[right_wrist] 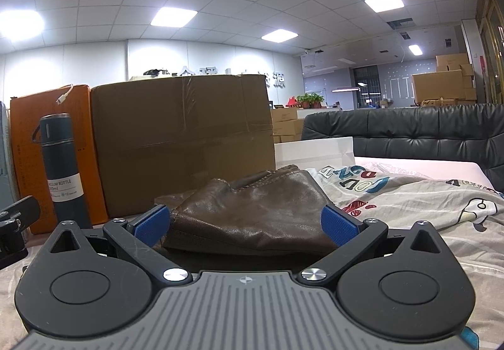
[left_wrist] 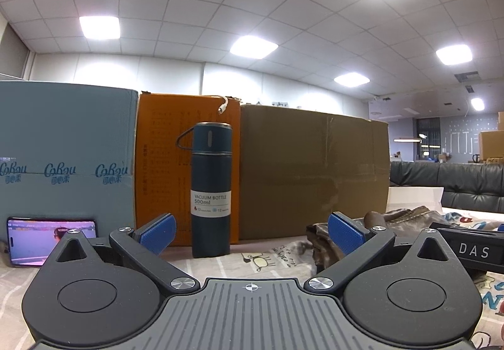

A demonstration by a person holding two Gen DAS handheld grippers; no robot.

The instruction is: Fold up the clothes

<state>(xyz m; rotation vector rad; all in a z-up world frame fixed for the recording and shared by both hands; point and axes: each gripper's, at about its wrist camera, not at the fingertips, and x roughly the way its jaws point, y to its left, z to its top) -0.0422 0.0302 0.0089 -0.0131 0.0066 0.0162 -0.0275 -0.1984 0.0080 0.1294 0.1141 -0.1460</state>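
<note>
Right wrist view: my right tool [right_wrist: 245, 228] sits low on the printed bedsheet [right_wrist: 425, 202] with its blue pads spread wide, and the folded brown leather garment [right_wrist: 249, 211] lies just ahead between them; I cannot tell whether the pads touch it. On the left wrist view, my left tool [left_wrist: 252, 235] is also spread, holding nothing, facing a dark blue bottle [left_wrist: 211, 189] standing before an orange box [left_wrist: 163, 167] and a brown box [left_wrist: 312, 173], with a lit phone [left_wrist: 47, 236] at left.
</note>
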